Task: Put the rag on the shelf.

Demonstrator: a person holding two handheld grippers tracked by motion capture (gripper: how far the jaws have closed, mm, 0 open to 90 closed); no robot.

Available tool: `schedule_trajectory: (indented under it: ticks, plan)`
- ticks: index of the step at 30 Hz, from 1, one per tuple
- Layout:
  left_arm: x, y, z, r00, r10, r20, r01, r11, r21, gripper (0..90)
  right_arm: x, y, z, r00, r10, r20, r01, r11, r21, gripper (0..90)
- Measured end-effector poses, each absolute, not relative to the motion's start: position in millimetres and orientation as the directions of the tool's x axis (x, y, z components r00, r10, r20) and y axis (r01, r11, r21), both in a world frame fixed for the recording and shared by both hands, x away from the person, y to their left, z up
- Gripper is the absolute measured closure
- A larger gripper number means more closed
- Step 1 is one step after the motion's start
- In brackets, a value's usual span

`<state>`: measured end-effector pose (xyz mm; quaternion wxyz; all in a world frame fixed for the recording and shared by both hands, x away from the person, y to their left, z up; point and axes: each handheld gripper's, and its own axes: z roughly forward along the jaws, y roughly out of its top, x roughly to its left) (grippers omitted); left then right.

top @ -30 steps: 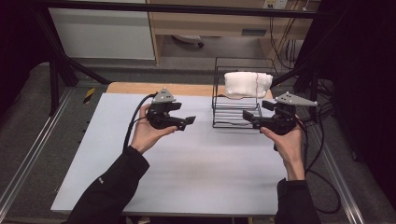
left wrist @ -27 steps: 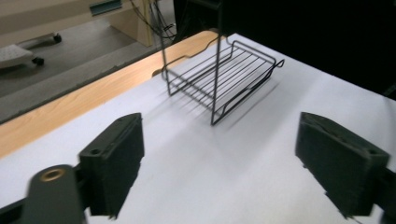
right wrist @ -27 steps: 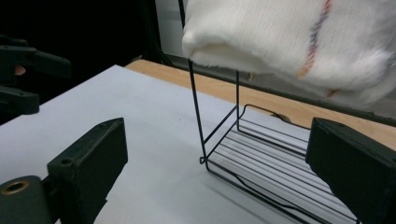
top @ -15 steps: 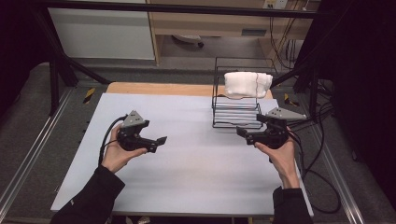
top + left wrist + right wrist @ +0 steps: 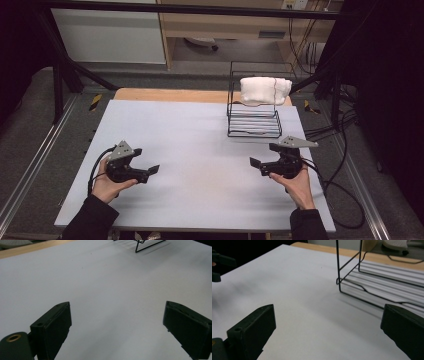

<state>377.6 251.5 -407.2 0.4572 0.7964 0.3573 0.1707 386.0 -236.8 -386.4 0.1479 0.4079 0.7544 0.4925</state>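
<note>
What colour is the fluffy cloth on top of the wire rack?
White. The folded cloth on the black wire rack shows best in the high view.

Left gripper (image 5: 150, 172): held low in left hand (image 5: 107, 185), jaws pointing inward toward centre, spread wide, nothing between them; they have just been opening. Right gripper (image 5: 259, 162): held low in right hand (image 5: 299, 184), jaws pointing inward, wide apart, empty, also just opening. Dark sleeves at both forearms.

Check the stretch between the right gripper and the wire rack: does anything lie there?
Nothing: the high view shows bare white table between the right gripper and the wire rack.
</note>
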Motion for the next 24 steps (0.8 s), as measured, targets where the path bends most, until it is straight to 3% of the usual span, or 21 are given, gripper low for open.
schedule_trajectory:
  ticks: [11, 24]
  plan:
    - [360, 280, -432, 0.671, 0.739, -0.059, 0.435, -0.328, 0.839, 9.3, 371, -246, -425, -0.622, 0.754, 0.212, 0.522, 0.197, 0.83, 0.6]
    - [350, 288, -446, 0.667, 0.742, -0.068, 0.455, -0.334, 0.825, 8.7, 358, -259, -441, -0.608, 0.76, 0.229, 0.551, 0.197, 0.811, 0.6]
